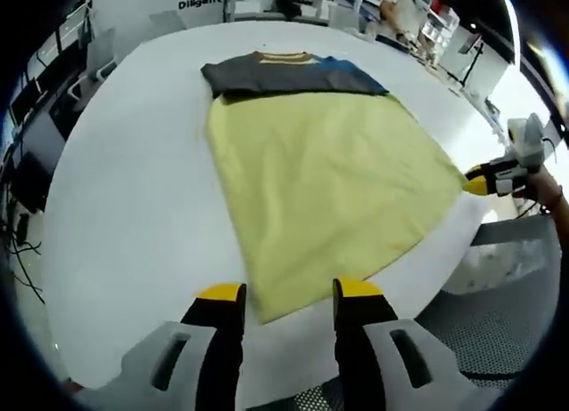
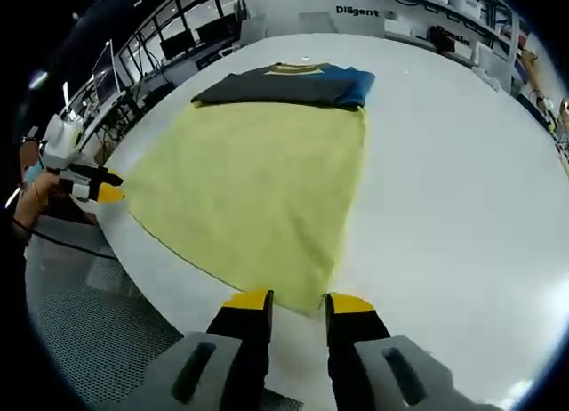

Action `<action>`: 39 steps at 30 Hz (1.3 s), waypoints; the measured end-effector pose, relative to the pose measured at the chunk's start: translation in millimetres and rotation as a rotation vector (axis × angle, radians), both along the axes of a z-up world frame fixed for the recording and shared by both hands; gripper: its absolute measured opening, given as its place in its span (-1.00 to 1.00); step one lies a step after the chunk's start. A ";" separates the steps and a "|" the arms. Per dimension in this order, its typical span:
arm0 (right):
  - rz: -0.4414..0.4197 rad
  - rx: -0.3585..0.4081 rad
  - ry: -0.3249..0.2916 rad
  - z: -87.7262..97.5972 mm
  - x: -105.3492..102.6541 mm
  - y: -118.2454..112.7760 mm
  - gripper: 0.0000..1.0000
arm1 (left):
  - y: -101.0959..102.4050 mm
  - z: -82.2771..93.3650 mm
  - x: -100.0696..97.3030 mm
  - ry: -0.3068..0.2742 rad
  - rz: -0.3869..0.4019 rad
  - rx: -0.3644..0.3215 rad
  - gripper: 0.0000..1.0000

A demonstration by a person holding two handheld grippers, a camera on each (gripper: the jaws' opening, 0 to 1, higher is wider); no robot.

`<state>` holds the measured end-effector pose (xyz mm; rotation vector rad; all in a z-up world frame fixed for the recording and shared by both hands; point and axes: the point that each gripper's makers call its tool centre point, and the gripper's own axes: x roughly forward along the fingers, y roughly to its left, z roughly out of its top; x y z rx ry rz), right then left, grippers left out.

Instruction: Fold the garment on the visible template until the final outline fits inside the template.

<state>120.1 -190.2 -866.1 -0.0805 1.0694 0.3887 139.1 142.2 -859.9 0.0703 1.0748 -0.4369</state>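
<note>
Left gripper [image 1: 288,297] sits at the near corner of the flat pale-yellow cloth garment [image 1: 324,189]; its yellow-tipped jaws stand apart, straddling that corner, and nothing is clamped as far as I can tell. The garment lies spread on the white round counter [image 1: 124,206], hem edge toward the grippers, with a dark grey and blue striped collar section [image 1: 289,76] at the far end.

Right gripper [image 2: 298,304] is at the other hem corner, jaws also apart with the cloth edge between or just under them; grip not certain. In the left gripper view the right gripper reaches the garment's right corner.

No template outline is discernible on the counter. Judgement: early stage. Garment mostly unfolded; both hem corners await lifting toward the collar.
</note>
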 end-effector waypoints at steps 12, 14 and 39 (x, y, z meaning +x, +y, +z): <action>0.000 -0.046 0.000 -4.2 3.8 -7.1 -1.00 | 6.4 -3.0 -5.0 0.047 0.002 0.049 -0.61; 0.005 -0.050 -0.006 -4.3 4.1 -7.0 -1.00 | 9.5 -5.0 -4.5 0.045 -0.008 0.072 -0.76; 0.044 -0.064 0.124 -4.1 -26.0 -10.2 -1.00 | 12.0 -6.2 -30.5 0.113 -0.034 0.061 -0.96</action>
